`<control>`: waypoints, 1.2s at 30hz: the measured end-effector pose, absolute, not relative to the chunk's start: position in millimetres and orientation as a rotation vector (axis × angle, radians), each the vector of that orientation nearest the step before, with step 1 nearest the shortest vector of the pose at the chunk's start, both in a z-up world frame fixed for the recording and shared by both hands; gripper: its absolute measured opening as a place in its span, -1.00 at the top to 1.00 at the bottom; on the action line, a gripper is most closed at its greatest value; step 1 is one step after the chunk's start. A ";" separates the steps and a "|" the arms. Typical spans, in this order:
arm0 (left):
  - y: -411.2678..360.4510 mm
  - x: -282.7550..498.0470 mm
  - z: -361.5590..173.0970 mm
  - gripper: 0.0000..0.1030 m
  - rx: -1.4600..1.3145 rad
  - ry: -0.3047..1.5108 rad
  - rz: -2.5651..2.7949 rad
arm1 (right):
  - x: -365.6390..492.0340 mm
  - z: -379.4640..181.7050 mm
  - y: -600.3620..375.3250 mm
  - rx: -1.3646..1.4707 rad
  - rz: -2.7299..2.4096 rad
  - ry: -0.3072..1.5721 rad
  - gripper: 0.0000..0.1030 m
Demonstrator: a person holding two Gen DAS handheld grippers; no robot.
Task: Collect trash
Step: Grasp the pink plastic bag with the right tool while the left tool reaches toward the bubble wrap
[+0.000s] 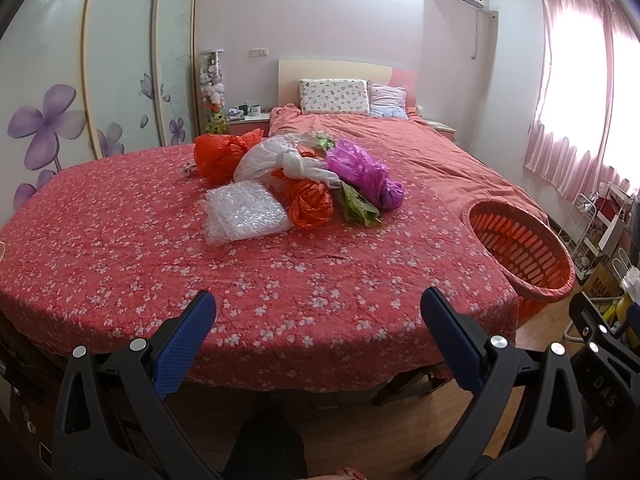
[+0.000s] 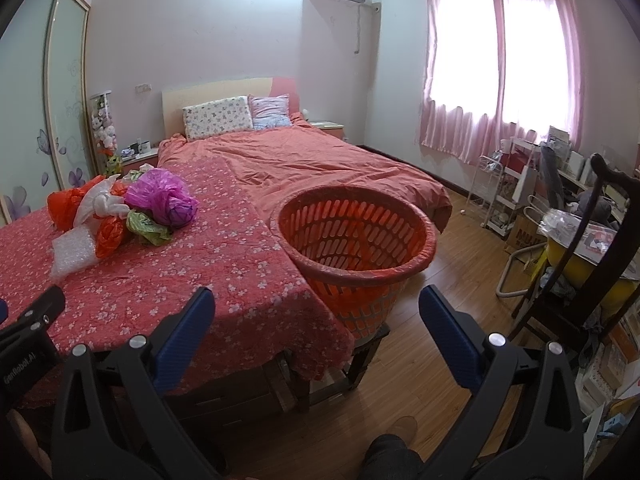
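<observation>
A heap of crumpled plastic bags lies on the red flowered cloth [image 1: 120, 256]: a purple bag [image 1: 362, 170], a white bag [image 1: 280, 158], orange bags [image 1: 312, 204], a green bag [image 1: 360, 206] and a sheet of bubble wrap [image 1: 244, 216]. The heap also shows in the right wrist view [image 2: 160, 196]. An orange slatted basket [image 2: 356, 236] stands at the cloth's right edge; it also shows in the left wrist view [image 1: 520, 248]. My left gripper [image 1: 318, 320] is open and empty, well short of the heap. My right gripper [image 2: 316, 320] is open and empty, just before the basket.
A bed [image 2: 320, 168] with pillows lies behind. A wardrobe [image 1: 120, 60] stands left. A dark chair [image 2: 580, 272], a wire rack [image 2: 496, 196] and clutter stand right on the wooden floor [image 2: 440, 360]. A nightstand [image 1: 248, 120] holds mugs.
</observation>
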State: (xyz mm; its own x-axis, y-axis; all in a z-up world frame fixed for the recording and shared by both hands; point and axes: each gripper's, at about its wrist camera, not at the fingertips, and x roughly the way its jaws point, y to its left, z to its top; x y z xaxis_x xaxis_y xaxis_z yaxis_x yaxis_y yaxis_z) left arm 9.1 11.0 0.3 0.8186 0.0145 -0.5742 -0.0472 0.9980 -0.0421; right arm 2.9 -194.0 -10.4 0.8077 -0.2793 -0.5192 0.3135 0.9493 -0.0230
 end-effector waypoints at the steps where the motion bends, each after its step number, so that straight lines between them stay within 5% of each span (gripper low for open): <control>1: 10.0 10.6 -1.0 -0.96 -0.058 0.613 0.035 | 5.9 -12.6 -193.6 0.064 -0.312 0.546 -0.93; 16: 100.3 85.0 -14.5 -0.96 -0.136 0.658 0.170 | 120.9 -12.5 -148.5 0.085 -0.114 0.596 -0.93; 24: 128.8 125.1 -22.8 -0.96 -0.163 0.720 0.185 | 219.3 -25.5 -118.0 0.122 -0.012 0.688 -0.28; 36: 132.0 155.5 -27.5 -0.95 -0.183 0.740 0.113 | 302.7 -52.8 -83.0 0.138 0.048 0.754 -0.04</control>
